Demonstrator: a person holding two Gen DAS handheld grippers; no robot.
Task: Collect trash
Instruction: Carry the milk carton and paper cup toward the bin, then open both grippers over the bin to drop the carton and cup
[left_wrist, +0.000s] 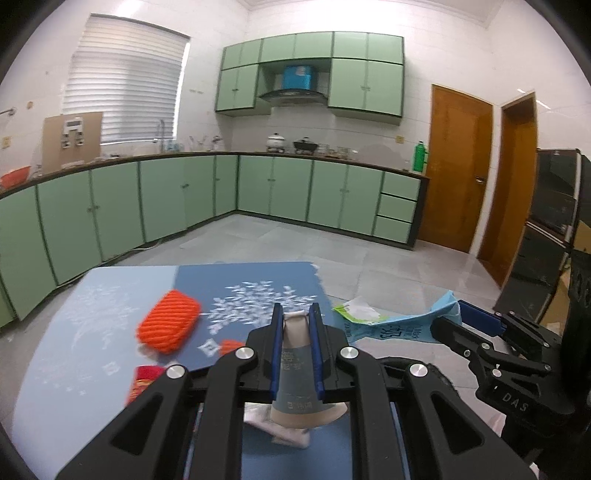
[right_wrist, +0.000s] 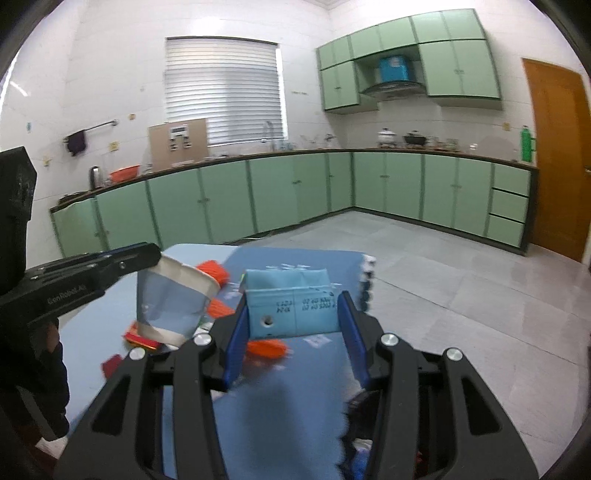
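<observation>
Two grippers, one piece of trash each. Left gripper (left_wrist: 295, 314) jaws clamped on one flattened paper cup (left_wrist: 295, 373), lifted off the surface (left_wrist: 74, 332). Right gripper (right_wrist: 293, 328) jaws closed on one light-blue carton (right_wrist: 291, 302), also held up. On the blue cloth below: one orange rope bundle (left_wrist: 168, 326) and red wrappers (left_wrist: 142, 380), count unclear. Nothing between the grippers; green cabinets (left_wrist: 166, 199) and a wooden door (left_wrist: 458, 170) well behind.
</observation>
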